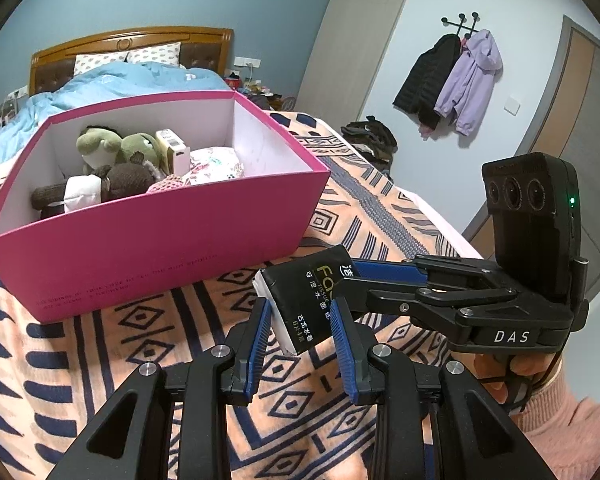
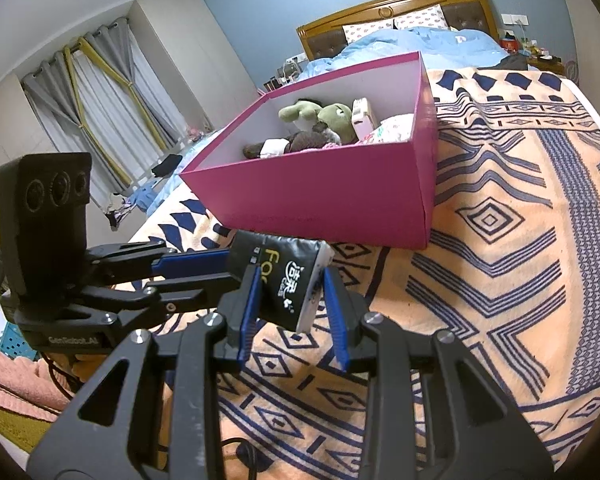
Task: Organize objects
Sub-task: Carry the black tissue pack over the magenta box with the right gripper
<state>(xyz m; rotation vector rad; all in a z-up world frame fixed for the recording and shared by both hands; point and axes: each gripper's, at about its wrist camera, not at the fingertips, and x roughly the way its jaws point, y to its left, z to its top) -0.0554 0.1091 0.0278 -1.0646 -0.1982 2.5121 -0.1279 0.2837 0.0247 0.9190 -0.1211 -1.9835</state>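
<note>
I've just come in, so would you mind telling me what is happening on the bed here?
A person is tidying loose items into a pink box that sits on the patterned blanket. Both handheld grippers meet at one black tissue pack, held in the air in front of the box. The left gripper has its blue pads against the pack's sides; the right gripper closes around the other end. The box already holds plush toys and a few small packages. The pack is not yet inside.

The tissue pack (image 1: 306, 300) has shiny black plastic wrap. The pink box (image 1: 152, 248) looks like smooth matt cardboard. The blanket (image 2: 500, 240) is soft woven cloth.
</note>
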